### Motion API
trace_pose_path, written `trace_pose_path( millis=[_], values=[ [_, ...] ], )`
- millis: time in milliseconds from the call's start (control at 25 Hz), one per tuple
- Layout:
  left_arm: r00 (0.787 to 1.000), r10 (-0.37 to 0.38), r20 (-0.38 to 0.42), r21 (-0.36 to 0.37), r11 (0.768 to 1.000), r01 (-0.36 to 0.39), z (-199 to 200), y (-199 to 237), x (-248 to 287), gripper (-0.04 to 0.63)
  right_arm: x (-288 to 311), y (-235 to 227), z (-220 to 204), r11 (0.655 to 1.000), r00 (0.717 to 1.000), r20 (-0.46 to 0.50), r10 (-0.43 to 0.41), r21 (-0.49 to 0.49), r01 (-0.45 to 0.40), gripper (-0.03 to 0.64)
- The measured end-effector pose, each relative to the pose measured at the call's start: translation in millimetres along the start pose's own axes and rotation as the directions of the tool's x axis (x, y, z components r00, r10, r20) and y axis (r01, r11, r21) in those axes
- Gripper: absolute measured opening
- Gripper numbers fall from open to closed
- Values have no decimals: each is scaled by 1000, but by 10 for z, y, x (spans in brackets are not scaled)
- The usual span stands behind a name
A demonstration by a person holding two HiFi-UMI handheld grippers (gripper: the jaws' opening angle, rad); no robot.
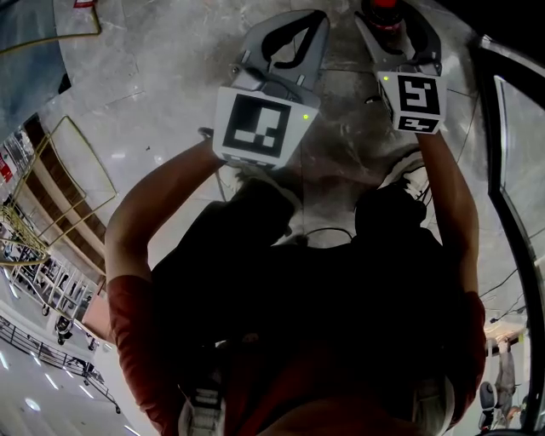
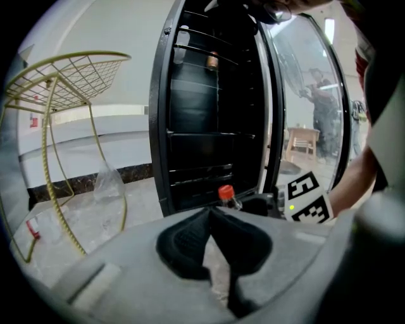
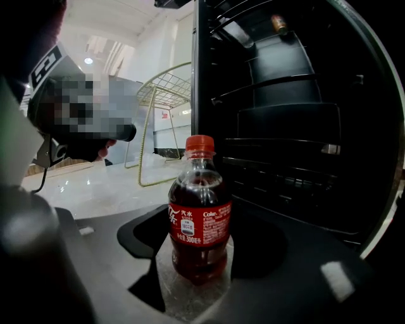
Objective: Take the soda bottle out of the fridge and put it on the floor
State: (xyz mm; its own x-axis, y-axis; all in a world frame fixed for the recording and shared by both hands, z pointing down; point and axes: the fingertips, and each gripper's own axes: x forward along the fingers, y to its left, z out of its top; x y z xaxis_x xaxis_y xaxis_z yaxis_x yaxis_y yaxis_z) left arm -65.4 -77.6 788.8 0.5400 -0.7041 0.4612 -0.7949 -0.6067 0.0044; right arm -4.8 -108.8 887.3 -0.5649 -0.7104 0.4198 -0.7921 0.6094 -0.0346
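The soda bottle (image 3: 199, 215), dark cola with a red cap and red label, stands upright between the pads of my right gripper (image 3: 197, 235), which is shut on its lower body. Its base is close over the marble floor (image 3: 107, 183); I cannot tell whether it touches. In the head view only the red cap (image 1: 381, 8) shows, inside the right gripper (image 1: 393, 24) at the top edge. From the left gripper view the cap (image 2: 226, 192) shows just in front of the open black fridge (image 2: 209, 126). My left gripper (image 2: 210, 212) is shut and holds nothing, to the bottle's left.
The fridge's glass door (image 2: 310, 95) stands open on the right. One can (image 2: 212, 61) sits on an upper shelf. A yellow wire rack (image 2: 63, 82) and a clear plastic bag (image 2: 107, 183) stand to the left of the fridge. The person's shoes (image 1: 409, 174) are below the grippers.
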Motion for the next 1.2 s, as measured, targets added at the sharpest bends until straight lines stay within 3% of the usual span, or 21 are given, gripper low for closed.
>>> trace_pose_path(
  millis=[1200],
  values=[
    [999,-12,-48,-9,1000,12,-176,-35,5,-2,-211,20,-148,1000,1000,12,-22,9,22,296]
  ],
)
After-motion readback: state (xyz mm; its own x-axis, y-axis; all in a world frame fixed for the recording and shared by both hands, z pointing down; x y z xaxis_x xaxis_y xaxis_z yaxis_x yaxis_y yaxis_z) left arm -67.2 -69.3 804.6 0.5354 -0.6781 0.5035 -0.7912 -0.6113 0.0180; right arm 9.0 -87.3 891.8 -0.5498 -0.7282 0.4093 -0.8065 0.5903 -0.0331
